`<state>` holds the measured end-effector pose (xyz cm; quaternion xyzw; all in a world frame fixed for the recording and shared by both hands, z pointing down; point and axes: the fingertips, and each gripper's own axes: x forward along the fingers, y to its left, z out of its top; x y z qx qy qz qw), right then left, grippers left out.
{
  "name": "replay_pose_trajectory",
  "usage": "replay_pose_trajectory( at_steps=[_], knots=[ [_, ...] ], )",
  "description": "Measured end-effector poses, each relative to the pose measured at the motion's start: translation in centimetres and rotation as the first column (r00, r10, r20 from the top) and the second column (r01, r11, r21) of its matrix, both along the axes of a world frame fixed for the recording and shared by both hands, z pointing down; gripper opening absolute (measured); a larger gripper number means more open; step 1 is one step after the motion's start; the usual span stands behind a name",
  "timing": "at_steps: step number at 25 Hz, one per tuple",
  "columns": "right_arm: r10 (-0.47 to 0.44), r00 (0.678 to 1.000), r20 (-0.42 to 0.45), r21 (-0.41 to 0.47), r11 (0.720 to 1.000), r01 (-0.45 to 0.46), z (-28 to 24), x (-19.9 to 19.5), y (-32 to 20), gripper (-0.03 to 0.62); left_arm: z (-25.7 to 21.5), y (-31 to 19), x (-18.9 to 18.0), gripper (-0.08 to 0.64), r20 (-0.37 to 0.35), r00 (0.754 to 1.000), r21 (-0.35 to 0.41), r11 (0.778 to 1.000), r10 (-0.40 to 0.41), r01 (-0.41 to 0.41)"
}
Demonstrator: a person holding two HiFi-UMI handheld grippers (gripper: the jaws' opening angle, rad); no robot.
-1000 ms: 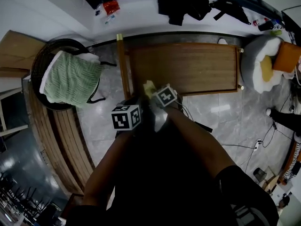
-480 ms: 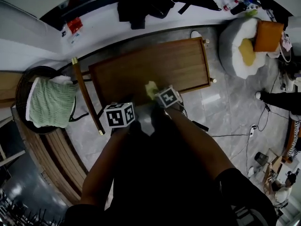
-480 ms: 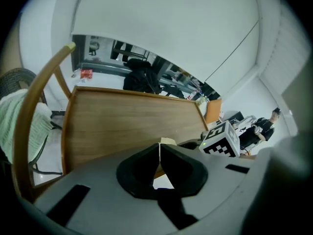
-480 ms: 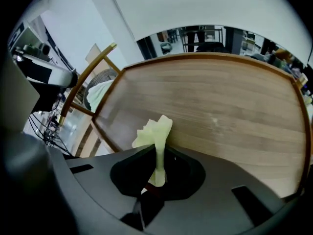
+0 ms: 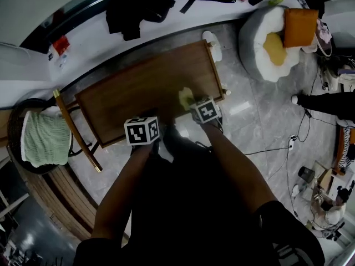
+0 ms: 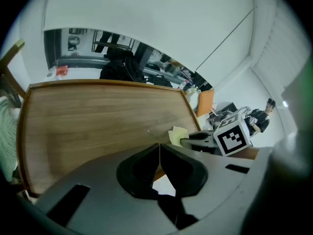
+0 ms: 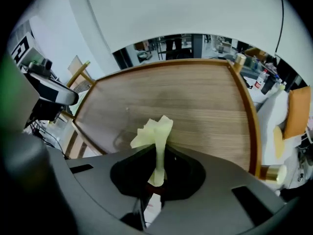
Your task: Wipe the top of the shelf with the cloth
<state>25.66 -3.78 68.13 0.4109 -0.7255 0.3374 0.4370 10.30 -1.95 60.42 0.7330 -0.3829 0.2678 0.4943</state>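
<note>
The wooden shelf top (image 5: 144, 87) lies below me, a brown board with a raised rim. My right gripper (image 5: 195, 105) is shut on a pale yellow cloth (image 7: 155, 131), which sticks up between its jaws over the near edge of the shelf top (image 7: 181, 102). In the head view the cloth (image 5: 186, 97) shows just ahead of the right marker cube. My left gripper (image 5: 145, 127) hangs at the shelf's near edge, its jaws closed together with nothing in them (image 6: 159, 153). From the left gripper view, the cloth (image 6: 177, 135) and the right gripper's cube appear off to the right.
A white and yellow beanbag (image 5: 272, 37) with an orange cushion stands right of the shelf. A round chair with a green knit throw (image 5: 41, 137) is at the left, and a wooden pole (image 5: 75, 129) leans beside it. Dark clothes (image 5: 136, 7) lie on the white ledge behind. Cables run over the grey floor (image 5: 266, 148).
The view has swung, so the shelf sits more to the left and tilted. The right gripper with the cloth has shifted toward the shelf's right end. The left gripper stays at the near edge.
</note>
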Motion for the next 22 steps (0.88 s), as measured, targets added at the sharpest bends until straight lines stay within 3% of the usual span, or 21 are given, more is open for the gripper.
replay_pose_trajectory(
  at_steps=[9, 17, 19, 22],
  knots=[
    [0.161, 0.979, -0.124, 0.077, 0.985, -0.152, -1.4, 10.4, -1.3, 0.046, 0.9, 0.0, 3.5, 0.015, 0.008, 0.999, -0.012, 0.998, 0.053, -0.053],
    [0.264, 0.945, -0.194, 0.092, 0.964, -0.25, -1.3, 12.4, -1.3, 0.044, 0.2, -0.6, 3.2, 0.015, 0.013, 1.0, 0.012, 1.0, 0.024, -0.024],
    [0.275, 0.952, -0.138, 0.089, 0.96, -0.264, -2.2, 11.6, -1.7, 0.044, -0.1, -0.3, 2.4, 0.015, 0.011, 1.0, 0.011, 1.0, 0.01, -0.01],
    [0.185, 0.978, 0.097, 0.215, 0.956, -0.202, -7.0, 6.7, -4.9, 0.044, -1.0, -0.3, 0.7, 0.015, -0.013, 1.0, 0.007, 1.0, -0.024, 0.024]
  ],
)
